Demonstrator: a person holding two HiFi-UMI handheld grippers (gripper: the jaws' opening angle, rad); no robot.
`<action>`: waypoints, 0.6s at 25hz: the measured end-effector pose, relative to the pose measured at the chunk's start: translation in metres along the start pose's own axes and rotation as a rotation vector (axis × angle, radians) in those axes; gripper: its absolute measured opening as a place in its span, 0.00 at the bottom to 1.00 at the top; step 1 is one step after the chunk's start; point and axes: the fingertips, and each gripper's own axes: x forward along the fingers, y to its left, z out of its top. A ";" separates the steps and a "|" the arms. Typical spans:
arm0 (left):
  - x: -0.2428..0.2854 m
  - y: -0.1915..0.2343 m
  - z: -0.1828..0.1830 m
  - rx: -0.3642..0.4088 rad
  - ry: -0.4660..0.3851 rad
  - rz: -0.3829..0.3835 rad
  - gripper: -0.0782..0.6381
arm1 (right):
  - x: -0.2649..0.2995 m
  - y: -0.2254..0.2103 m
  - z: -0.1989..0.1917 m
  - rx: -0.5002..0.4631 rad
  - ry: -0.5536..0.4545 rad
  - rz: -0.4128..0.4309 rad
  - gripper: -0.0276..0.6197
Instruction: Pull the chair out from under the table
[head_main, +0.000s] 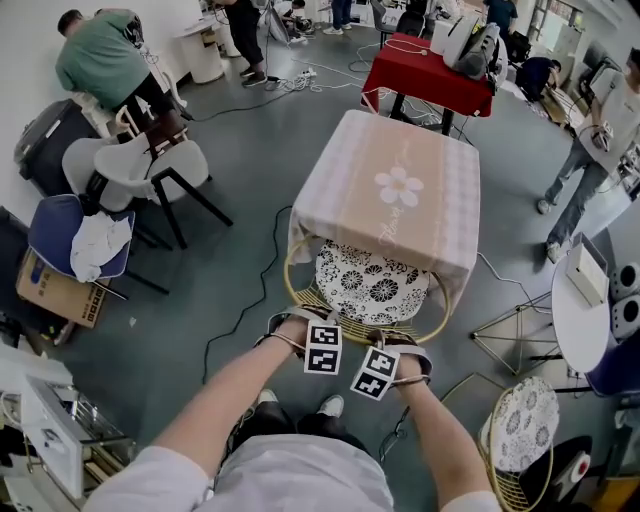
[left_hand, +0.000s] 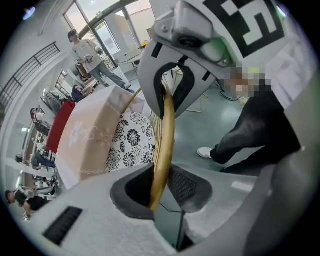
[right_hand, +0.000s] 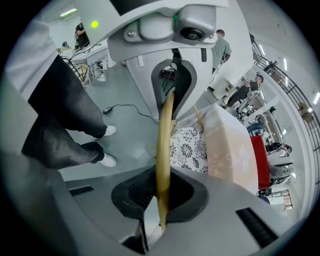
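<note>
A gold wire chair (head_main: 440, 325) with a black-and-white floral cushion (head_main: 370, 283) stands half under the table (head_main: 400, 180), which wears a pink cloth with a flower print. Both grippers sit side by side on the chair's near back rim. My left gripper (head_main: 318, 338) is shut on the gold rim (left_hand: 167, 125), which runs between its pads (left_hand: 190, 185). My right gripper (head_main: 385, 358) is shut on the same rim (right_hand: 164, 130) a little further right. The cushion (left_hand: 131, 142) and the cloth (right_hand: 227, 150) show beyond the jaws.
A second gold chair (head_main: 520, 430) stands at the lower right beside a round white table (head_main: 580, 320). A black cable (head_main: 250, 310) runs over the floor left of the chair. White and blue chairs (head_main: 150, 165) crowd the left. My shoes (head_main: 330, 405) are just behind the chair. People stand around.
</note>
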 end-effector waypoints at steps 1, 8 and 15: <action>-0.001 -0.002 0.000 0.001 -0.001 0.000 0.22 | -0.001 0.002 0.000 0.001 0.002 0.001 0.09; -0.006 -0.027 -0.002 0.011 -0.009 -0.005 0.22 | -0.007 0.027 0.005 0.012 0.010 0.009 0.09; -0.014 -0.059 -0.005 0.032 -0.026 -0.018 0.22 | -0.015 0.057 0.012 0.027 0.026 0.015 0.09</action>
